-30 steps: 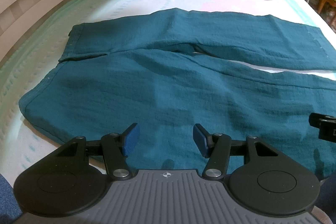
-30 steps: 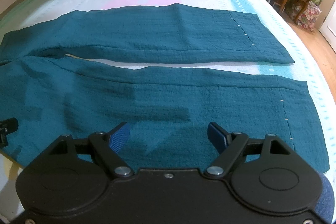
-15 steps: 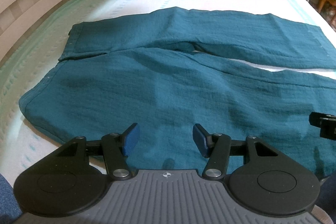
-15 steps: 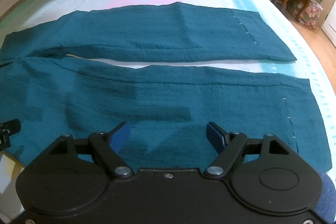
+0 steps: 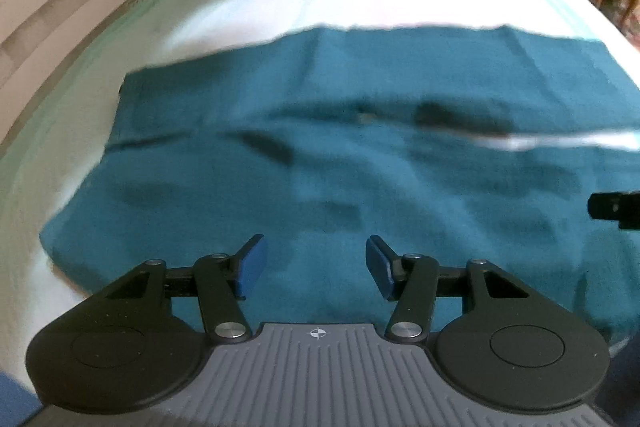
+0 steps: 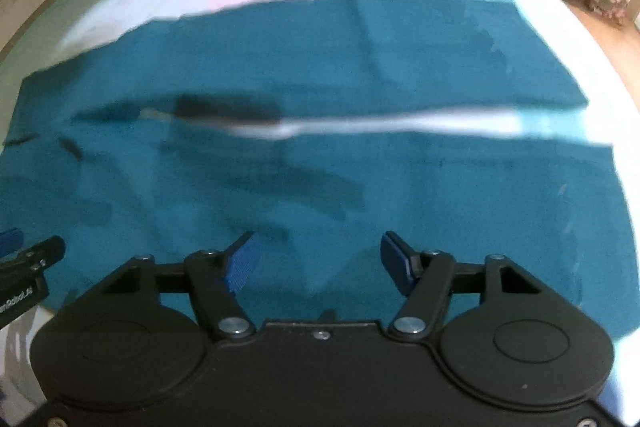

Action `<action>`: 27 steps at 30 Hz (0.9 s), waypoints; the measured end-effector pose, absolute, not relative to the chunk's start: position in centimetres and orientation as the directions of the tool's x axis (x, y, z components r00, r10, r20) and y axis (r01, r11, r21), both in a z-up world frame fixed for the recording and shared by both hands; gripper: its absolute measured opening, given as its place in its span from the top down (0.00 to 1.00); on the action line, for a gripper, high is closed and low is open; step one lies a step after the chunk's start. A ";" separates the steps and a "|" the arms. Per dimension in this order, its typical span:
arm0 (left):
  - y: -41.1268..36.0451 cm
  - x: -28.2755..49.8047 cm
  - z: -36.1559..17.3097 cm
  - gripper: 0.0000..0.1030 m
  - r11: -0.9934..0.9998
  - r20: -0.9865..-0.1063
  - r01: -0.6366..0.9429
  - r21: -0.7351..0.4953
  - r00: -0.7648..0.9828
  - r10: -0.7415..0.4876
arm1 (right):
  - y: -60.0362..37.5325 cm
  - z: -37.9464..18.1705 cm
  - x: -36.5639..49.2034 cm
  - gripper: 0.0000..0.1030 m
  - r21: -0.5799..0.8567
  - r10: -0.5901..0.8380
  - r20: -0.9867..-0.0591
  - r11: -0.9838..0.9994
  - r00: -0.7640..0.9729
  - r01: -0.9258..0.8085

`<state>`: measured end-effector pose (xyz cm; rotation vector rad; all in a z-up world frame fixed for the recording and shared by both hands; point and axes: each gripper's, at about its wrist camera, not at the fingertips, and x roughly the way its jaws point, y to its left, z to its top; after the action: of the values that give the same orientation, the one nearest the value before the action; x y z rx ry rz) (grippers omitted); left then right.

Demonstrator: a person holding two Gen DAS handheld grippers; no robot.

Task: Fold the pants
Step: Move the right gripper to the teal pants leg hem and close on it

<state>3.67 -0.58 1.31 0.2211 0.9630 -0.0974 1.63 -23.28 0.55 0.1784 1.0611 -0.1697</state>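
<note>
Both the left gripper [image 5: 313,265] and the right gripper [image 6: 316,263] stand spread, the right one's jaws having just been closing on nothing; each should pinch the near edge of the teal crinkled cotton pants [image 5: 320,163] just below it, together.

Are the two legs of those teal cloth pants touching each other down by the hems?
Apart. The right wrist view shows a pale strip of bed sheet between the pants legs.

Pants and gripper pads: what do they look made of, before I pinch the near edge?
Pants: teal woven cloth, probably light cotton or linen, matte; it lies limp with soft creases, though blur hides the weave. Pads on the right gripper: blue, ribbed, likely rubber or soft plastic. Left gripper pads look alike; ribbing unclear.
</note>
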 end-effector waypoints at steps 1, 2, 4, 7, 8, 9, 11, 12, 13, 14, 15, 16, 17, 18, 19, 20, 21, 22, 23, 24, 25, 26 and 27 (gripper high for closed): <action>-0.7 4.6 1.9 0.49 0.975 -0.817 0.180 0.134 0.576 0.006 | -23.9 1.2 2.7 0.34 0.068 -0.055 -0.873 0.970 0.484 0.233; -0.8 5.4 2.4 0.49 0.976 -0.814 0.180 0.126 0.581 -0.002 | -24.4 1.7 3.5 0.34 0.072 -0.058 -0.870 0.968 0.489 0.242; -1.1 7.2 3.2 0.49 0.976 -0.808 0.184 0.113 0.589 -0.018 | -25.6 2.5 5.5 0.34 0.077 -0.066 -0.862 0.963 0.503 0.259; -1.6 10.1 3.7 0.49 0.974 -0.797 0.195 0.116 0.604 -0.026 | -27.5 2.9 9.3 0.34 0.046 -0.115 -0.853 0.955 0.509 0.293; -1.7 10.8 3.6 0.49 0.973 -0.793 0.196 0.124 0.609 -0.021 | -28.1 2.8 10.5 0.34 0.035 -0.132 -0.852 0.951 0.506 0.307; -1.9 11.6 3.4 0.49 0.972 -0.791 0.196 0.132 0.612 -0.016 | -28.8 2.7 11.8 0.34 0.030 -0.146 -0.850 0.946 0.506 0.323; -2.0 13.3 2.4 0.49 0.973 -0.797 0.187 0.139 0.603 -0.002 | -30.3 2.3 13.9 0.37 0.044 -0.157 -0.848 0.931 0.506 0.362; -2.1 14.1 1.7 0.49 0.975 -0.807 0.179 0.134 0.590 0.003 | -31.2 2.1 15.1 0.37 0.066 -0.153 -0.848 0.920 0.507 0.387; -2.2 15.3 0.9 0.49 0.978 -0.822 0.168 0.122 0.569 0.005 | -32.0 1.8 15.7 0.38 0.086 -0.149 -0.848 0.909 0.508 0.409; -2.2 16.3 0.2 0.49 0.981 -0.833 0.161 0.112 0.553 0.004 | -32.8 1.5 16.8 0.38 0.112 -0.137 -0.853 0.895 0.504 0.432; -2.3 17.1 -0.4 0.49 0.981 -0.841 0.159 0.108 0.541 0.005 | -33.6 1.1 18.0 0.38 0.131 -0.124 -0.861 0.883 0.493 0.451; -2.5 18.2 -1.2 0.49 0.981 -0.852 0.158 0.112 0.523 0.013 | -34.1 0.8 19.1 0.38 0.138 -0.116 -0.869 0.876 0.480 0.462; -2.6 18.8 -1.7 0.49 0.982 -0.861 0.153 0.113 0.509 0.019 | -34.4 0.5 20.1 0.38 0.140 -0.111 -0.875 0.874 0.471 0.466; -2.7 19.5 -2.2 0.49 0.982 -0.866 0.151 0.113 0.500 0.022 | -34.7 0.2 21.2 0.38 0.137 -0.109 -0.879 0.874 0.464 0.465; -2.7 20.4 -2.7 0.49 0.983 -0.871 0.146 0.107 0.490 0.022 | -34.9 0.0 22.2 0.39 0.129 -0.112 -0.883 0.875 0.455 0.467; -2.6 20.9 -3.1 0.49 0.985 -0.875 0.144 0.099 0.484 0.017 | -35.0 -0.2 23.3 0.39 0.115 -0.124 -0.886 0.875 0.447 0.470; -2.6 21.5 -3.4 0.49 0.986 -0.879 0.143 0.090 0.477 0.012 | -35.1 -0.5 24.5 0.39 0.095 -0.140 -0.888 0.877 0.438 0.472; -2.5 22.1 -3.9 0.49 0.986 -0.884 0.144 0.083 0.467 0.006 | -35.1 -0.7 25.5 0.39 0.080 -0.152 -0.888 0.878 0.433 0.473; -2.5 22.6 -4.4 0.49 0.986 -0.891 0.148 0.078 0.454 0.002 | -35.2 -0.9 26.4 0.39 0.072 -0.163 -0.887 0.875 0.431 0.479; -2.5 23.1 -5.0 0.49 0.986 -0.898 0.150 0.077 0.441 0.003 | -35.4 -1.0 27.2 0.39 0.066 -0.172 -0.888 0.870 0.426 0.489; -2.4 23.3 -5.5 0.49 0.986 -0.905 0.149 0.077 0.425 0.006 | -35.6 -1.3 28.2 0.39 0.062 -0.181 -0.890 0.861 0.419 0.504; -2.3 23.4 -5.9 0.48 0.987 -0.906 0.148 0.070 0.422 0.001 | -35.8 -1.6 29.0 0.39 0.065 -0.182 -0.892 0.854 0.413 0.517; -2.1 23.1 -6.0 0.48 0.987 -0.896 0.144 0.063 0.443 -0.007 | -36.1 -1.9 29.9 0.39 0.070 -0.181 -0.895 0.845 0.407 0.530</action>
<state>23.11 -2.08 -5.98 0.1374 1.1083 -0.0944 29.87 -36.06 -1.95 0.3717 1.0637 -0.4617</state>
